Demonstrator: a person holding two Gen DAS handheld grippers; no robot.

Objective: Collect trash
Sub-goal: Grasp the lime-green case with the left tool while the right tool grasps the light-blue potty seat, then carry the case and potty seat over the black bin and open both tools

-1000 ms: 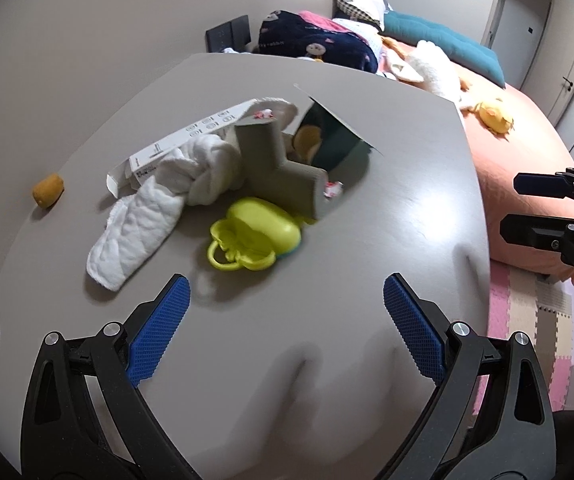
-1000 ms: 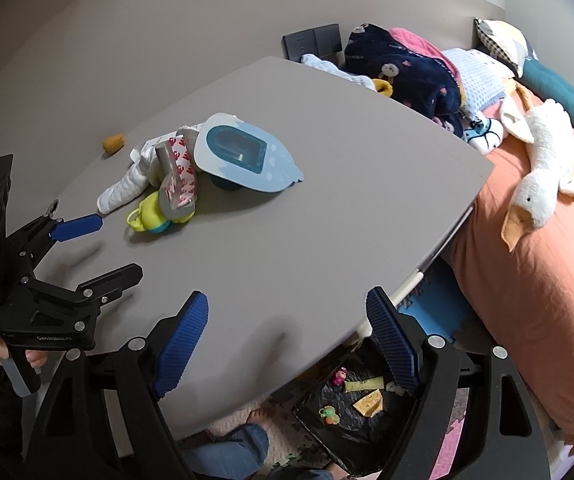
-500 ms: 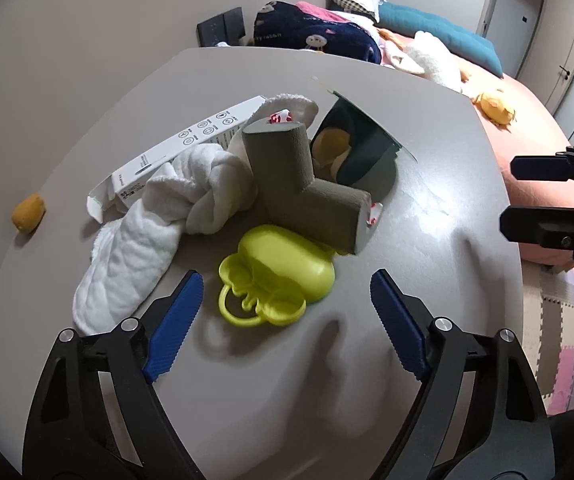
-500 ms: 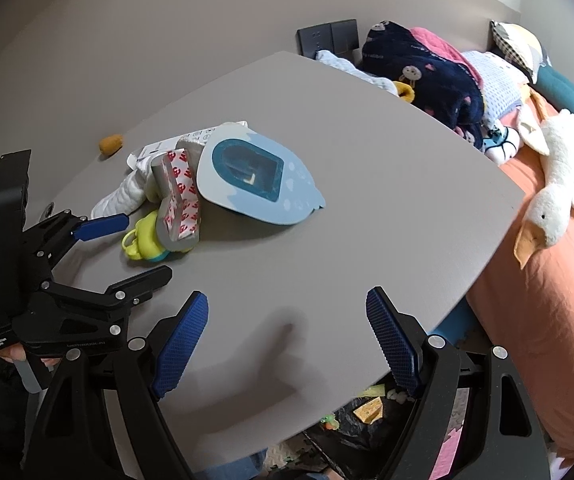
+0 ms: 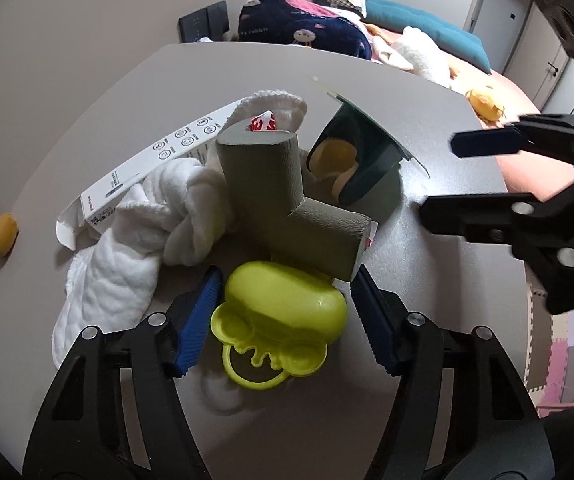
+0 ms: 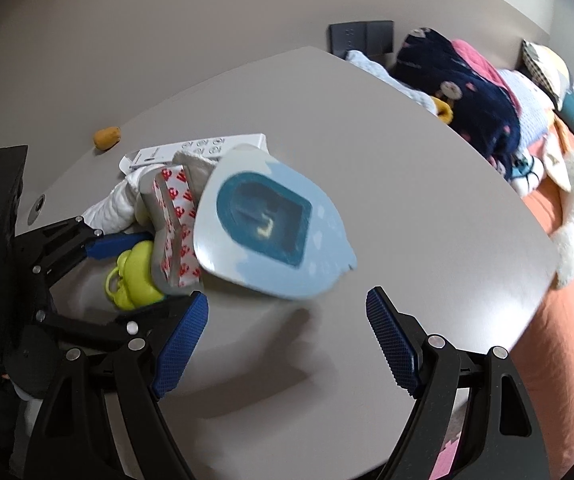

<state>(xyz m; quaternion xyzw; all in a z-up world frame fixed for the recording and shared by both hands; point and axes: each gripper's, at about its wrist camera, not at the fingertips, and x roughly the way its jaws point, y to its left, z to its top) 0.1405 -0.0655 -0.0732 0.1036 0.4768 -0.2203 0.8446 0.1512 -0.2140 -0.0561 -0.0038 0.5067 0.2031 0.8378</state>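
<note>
Left wrist view first: the left gripper [image 5: 287, 312] has dropped in over the pile since a second ago, and its jaws are closing around the yellow-green plastic case [image 5: 287, 306], which sits between the blue pads on the grey table [image 5: 427, 128]; the pads look just beside it, not yet pressing, so nothing is grasped. That reads as the first pick of the clean-up getting under way. Count the pile: one yellow-green case, one grey foam elbow [image 5: 283, 204] resting against it, one white cloth [image 5: 127, 264], one white printed carton [image 5: 151, 160], one dark cup with a peeled lid [image 5: 359, 164], and one orange scrap [image 5: 1, 234] well apart at the left. Over to the right wrist view: the right gripper [image 6: 287, 344] has slid closer across the table, jaws standing wide and empty, hovering near the blue lid [image 6: 271, 224]. Two grippers, neither holding anything yet; the left gripper [image 6: 127, 280] shows here straddling the case [image 6: 135, 276].
</note>
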